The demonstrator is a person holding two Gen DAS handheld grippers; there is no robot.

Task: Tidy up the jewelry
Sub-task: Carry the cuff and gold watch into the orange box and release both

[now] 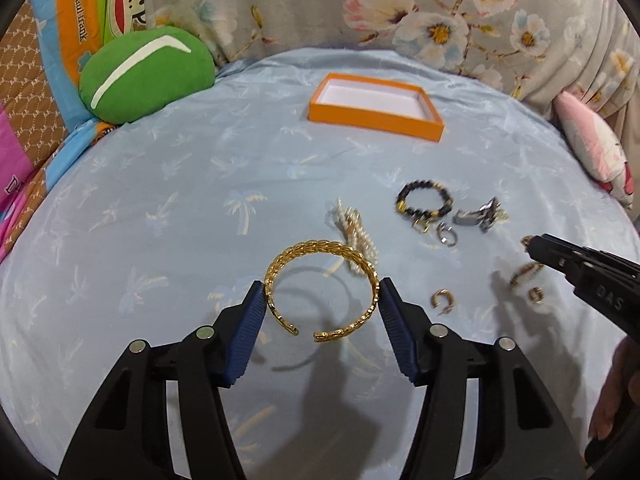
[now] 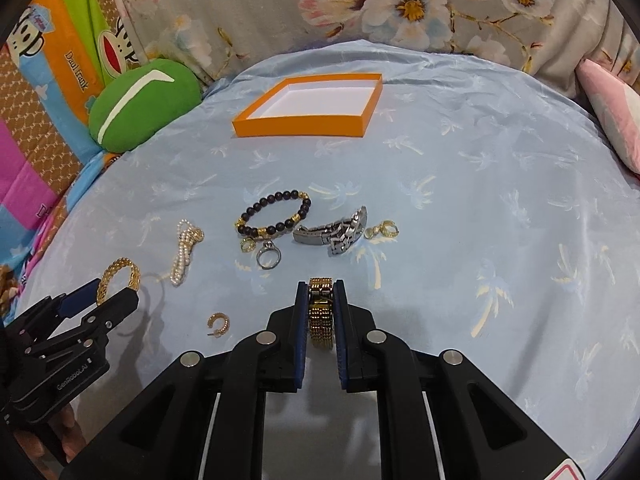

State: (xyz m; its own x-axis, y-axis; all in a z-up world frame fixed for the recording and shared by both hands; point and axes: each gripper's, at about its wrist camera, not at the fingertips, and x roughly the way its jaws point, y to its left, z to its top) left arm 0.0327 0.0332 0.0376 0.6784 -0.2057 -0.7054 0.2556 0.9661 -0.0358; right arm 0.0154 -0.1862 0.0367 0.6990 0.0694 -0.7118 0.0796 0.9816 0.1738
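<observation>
Nearest the left wrist camera, the left gripper (image 1: 322,306) is clamped across a gold chain-link bangle (image 1: 320,286), its blue pads pressing the bangle's two outer sides, the open gap of the bangle facing the camera; a shadow on the sheet beneath suggests it is lifted clear of the bed. Nearest the right wrist camera, the right gripper (image 2: 321,308) is closed narrow on a gold watch (image 2: 321,312), pinched edge-on between the pads with its band hanging toward the camera. Just beyond, on the light blue palm-print bed sheet (image 2: 480,160), lie a small gold hoop earring (image 2: 219,324), a strand of pearls (image 2: 185,250), a silver ring (image 2: 268,258), a dark beaded bracelet (image 2: 276,214), a silver watch (image 2: 340,230) and a pair of small gold earrings (image 2: 382,230) touching or just beside it. Well beyond them stands the orange box (image 2: 300,128), shallow, white-lined and apparently with nothing in it yet. Behind it are a green cushion (image 2: 140,100) and a floral quilt (image 2: 360,8). Judging by this, the step in hand is the first carry: both pieces are gripped and the box awaits. The next move calls for bringing each gripper forward over the loose pieces without brushing them, lowering inside the orange rim, and releasing low so the bangle and watch settle flat and apart.
</observation>
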